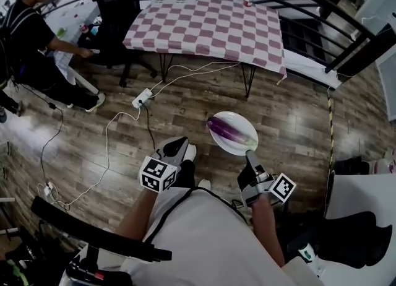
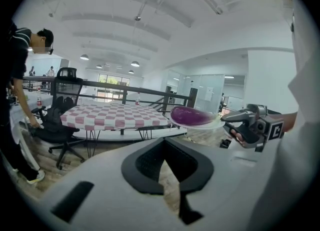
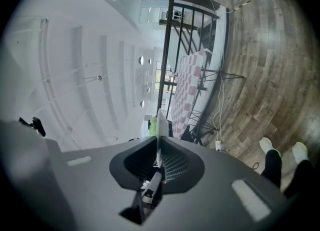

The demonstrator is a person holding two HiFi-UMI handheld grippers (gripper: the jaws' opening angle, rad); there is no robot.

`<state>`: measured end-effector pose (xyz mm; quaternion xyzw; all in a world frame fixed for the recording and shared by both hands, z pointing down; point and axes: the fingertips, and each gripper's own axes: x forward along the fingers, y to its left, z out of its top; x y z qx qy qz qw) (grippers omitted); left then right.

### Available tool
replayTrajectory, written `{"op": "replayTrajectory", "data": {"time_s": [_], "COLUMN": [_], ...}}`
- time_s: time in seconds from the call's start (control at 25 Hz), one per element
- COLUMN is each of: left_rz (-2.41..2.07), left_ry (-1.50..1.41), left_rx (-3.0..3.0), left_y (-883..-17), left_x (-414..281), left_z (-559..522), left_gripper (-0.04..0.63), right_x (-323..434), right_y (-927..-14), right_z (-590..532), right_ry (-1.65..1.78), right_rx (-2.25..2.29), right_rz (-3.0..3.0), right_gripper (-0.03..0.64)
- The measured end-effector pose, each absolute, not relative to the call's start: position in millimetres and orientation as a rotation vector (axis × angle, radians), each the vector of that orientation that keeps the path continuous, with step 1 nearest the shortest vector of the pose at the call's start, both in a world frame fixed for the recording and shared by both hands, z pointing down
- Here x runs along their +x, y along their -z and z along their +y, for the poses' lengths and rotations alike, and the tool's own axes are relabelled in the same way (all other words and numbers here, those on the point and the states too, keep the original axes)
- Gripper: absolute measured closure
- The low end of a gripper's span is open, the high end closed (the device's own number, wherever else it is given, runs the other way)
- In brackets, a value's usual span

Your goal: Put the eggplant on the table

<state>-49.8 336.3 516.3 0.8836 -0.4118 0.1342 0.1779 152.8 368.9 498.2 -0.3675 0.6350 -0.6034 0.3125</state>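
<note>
One eggplant, one plate, one table, one chair.

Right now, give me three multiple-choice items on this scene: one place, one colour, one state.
1. The eggplant lies:
A in a basket
B on a white plate
C on the bare floor

2. The table is checked in:
A blue and yellow
B green and black
C dark red and white

3. The right tongs are:
A shut on the plate's rim
B wide open and empty
C shut on a cable

Key:
1 B, the eggplant rests on the plate, which is carried in the air.
2 C, the head view shows dark red and white squares.
3 A, the right gripper view shows the plate's edge clamped between the jaws.
</note>
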Motion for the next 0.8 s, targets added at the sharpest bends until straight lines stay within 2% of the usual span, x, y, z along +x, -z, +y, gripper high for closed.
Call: {"op": "replayTrajectory", "data": {"time_s": [0.8], "left_rz": [-1.070], "left_ry": [-0.414], "left_rx": [2.538], "left_y": [-516], "left_x": [-65], "left_z": [193], "left_gripper": [0.594], "right_x": [127], "right_y": [-491], "right_z": [240], "right_ry": [1.569], "right_rx": [-1.005], "right_rz": [1.638], "right_gripper": [0.584]}}
